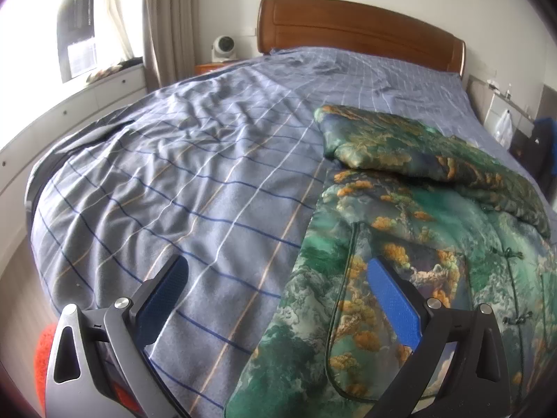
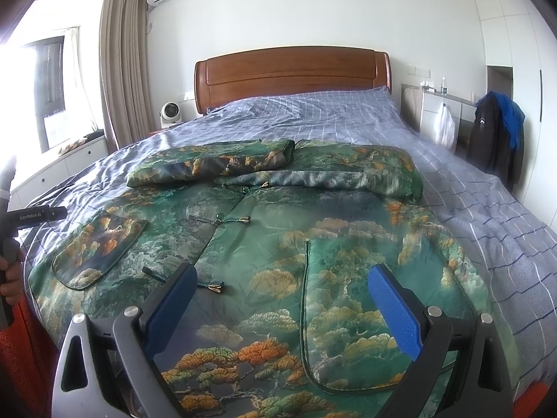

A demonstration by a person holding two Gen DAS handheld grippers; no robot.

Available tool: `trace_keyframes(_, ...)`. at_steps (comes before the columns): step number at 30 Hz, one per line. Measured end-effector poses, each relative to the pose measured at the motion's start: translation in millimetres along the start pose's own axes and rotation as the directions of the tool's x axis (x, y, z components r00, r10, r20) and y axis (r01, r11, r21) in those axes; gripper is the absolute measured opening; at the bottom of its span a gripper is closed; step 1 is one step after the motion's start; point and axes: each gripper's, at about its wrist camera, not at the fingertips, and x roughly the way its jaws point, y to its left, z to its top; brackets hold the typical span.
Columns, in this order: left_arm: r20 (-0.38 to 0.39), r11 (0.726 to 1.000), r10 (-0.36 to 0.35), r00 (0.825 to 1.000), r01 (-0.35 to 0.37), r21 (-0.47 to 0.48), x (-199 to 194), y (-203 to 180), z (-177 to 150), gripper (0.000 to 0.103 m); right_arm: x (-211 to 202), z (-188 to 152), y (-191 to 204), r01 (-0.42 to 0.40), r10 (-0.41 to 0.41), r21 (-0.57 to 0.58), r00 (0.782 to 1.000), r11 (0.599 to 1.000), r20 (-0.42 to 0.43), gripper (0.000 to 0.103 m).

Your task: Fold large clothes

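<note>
Nearest, the right gripper (image 2: 280, 280) hovers with jaws spread wide and empty over the near hem of the green landscape-print jacket (image 2: 264, 244). The left gripper (image 1: 278, 280) is likewise wide open, holding nothing, straddling the jacket's left edge. The jacket lies front-up on the checked blue bedspread (image 1: 174, 174), toward the bed's near right, both sleeves folded across its far end. Beyond stands the wooden headboard (image 2: 292, 73), a small white fan (image 2: 170, 111) to its left.

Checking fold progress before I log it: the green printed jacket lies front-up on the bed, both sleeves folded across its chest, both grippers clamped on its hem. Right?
Not quite: both grippers, left and right, are open, holding nothing, as each wrist view shows. The jacket does lie front-up with sleeves folded across.
</note>
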Motion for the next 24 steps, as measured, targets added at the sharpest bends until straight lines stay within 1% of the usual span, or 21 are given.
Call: trace_keyframes(24,0.008,1.0,0.009,1.0,-0.009,-0.008,0.0,4.1,1.1,0.102,-1.0,0.0,-0.2,0.003,-0.003,0.002,1.0,1.0,0.003,0.098)
